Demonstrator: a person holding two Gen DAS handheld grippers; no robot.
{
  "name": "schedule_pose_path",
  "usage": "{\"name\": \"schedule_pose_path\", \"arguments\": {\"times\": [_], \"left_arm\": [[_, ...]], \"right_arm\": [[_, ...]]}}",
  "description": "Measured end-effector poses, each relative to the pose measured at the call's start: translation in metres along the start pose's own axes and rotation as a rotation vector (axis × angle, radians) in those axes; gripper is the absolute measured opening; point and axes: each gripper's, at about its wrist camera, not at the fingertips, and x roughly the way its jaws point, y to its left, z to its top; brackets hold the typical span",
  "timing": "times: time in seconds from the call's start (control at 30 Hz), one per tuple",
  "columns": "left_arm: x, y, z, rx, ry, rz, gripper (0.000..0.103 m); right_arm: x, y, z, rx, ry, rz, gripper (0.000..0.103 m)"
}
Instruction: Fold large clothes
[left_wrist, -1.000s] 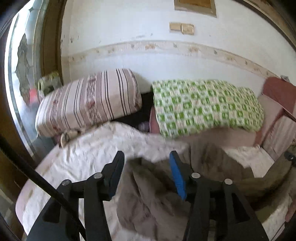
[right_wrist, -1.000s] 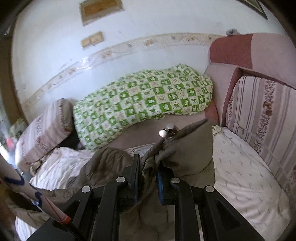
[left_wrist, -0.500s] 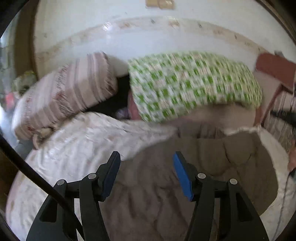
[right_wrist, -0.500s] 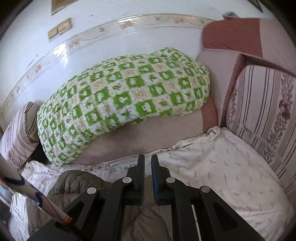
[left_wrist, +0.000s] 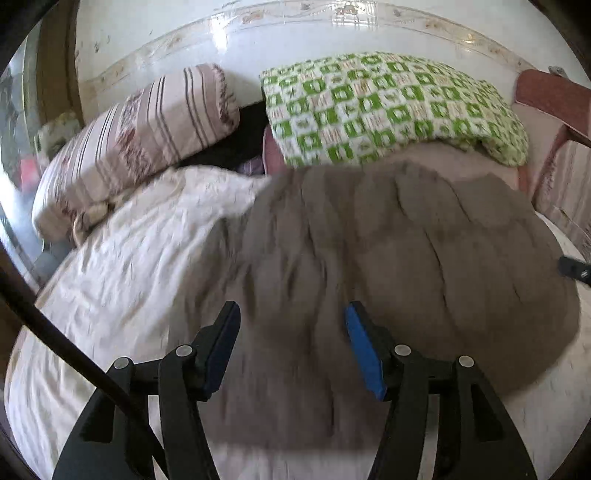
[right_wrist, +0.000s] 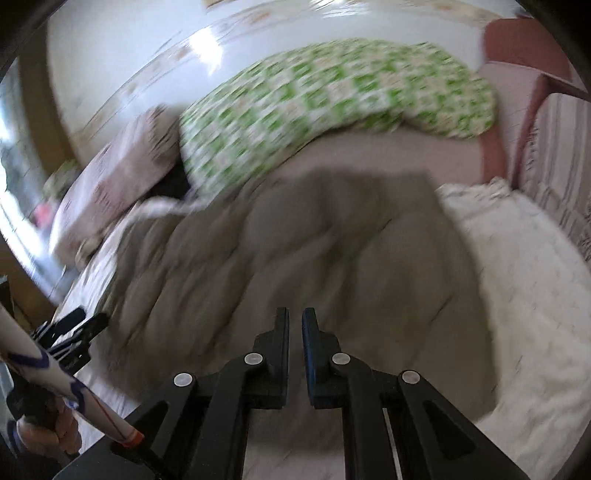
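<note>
A large grey-brown padded garment (left_wrist: 388, 258) lies spread over the white sheet of the bed (left_wrist: 122, 266); it also shows in the right wrist view (right_wrist: 295, 251). My left gripper (left_wrist: 291, 332) is open and empty, hovering over the garment's near part. My right gripper (right_wrist: 294, 325) has its jaws nearly together with nothing between them, above the garment's near edge. The left gripper's fingers (right_wrist: 74, 332) show at the left edge of the right wrist view. Both views are motion-blurred.
A green-and-white checked bundle (left_wrist: 388, 107) and a striped pillow (left_wrist: 140, 140) lie at the back against the wall. A striped cushion (right_wrist: 561, 155) and a reddish sofa arm (right_wrist: 517, 44) stand at the right. The white sheet (right_wrist: 524, 295) shows right of the garment.
The right gripper let go of the garment it held bunched up. The garment now lies spread flat. Both grippers have pulled back toward the near edge; the left stayed open.
</note>
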Motion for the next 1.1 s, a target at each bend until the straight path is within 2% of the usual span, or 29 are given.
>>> {"name": "schedule_pose_path", "arguments": {"times": [0.1,0.17,0.33,0.47,0.53,0.67,0.8,0.87,1.0,1.1], "left_arm": [[-0.013,-0.001,-0.029,-0.039,0.043,0.001,0.059],[-0.009,-0.005,-0.037,-0.04,0.077,-0.017,0.059],[0.018,-0.014,-0.032,0.011,0.056,0.071,0.06],[0.045,-0.003,-0.004,-0.002,0.023,0.097,0.061],[0.055,-0.001,0.004,-0.002,0.006,0.081,0.061],[0.072,0.005,0.014,-0.017,-0.031,0.106,0.068],[0.076,0.013,0.022,-0.047,-0.034,0.092,0.068],[0.082,0.013,0.021,-0.043,-0.029,0.114,0.075],[0.094,0.015,0.02,-0.046,0.004,0.12,0.075],[0.1,0.018,0.022,-0.062,0.032,0.105,0.076]], "right_arm": [[0.003,0.023,-0.034,-0.004,0.062,0.046,0.01],[0.013,0.035,-0.051,-0.004,0.139,0.031,0.01],[0.047,0.032,-0.065,0.044,0.239,-0.018,0.01],[0.066,0.026,-0.047,0.069,0.199,-0.048,0.01],[0.077,0.022,-0.03,0.066,0.169,-0.084,0.01],[0.094,0.001,-0.007,0.144,0.121,-0.108,0.007],[0.109,-0.01,-0.005,0.181,0.124,-0.111,0.002],[0.109,-0.009,-0.006,0.184,0.117,-0.115,0.002],[0.109,-0.002,-0.009,0.161,0.109,-0.147,0.002],[0.108,-0.006,-0.01,0.186,0.094,-0.14,0.002]]}}
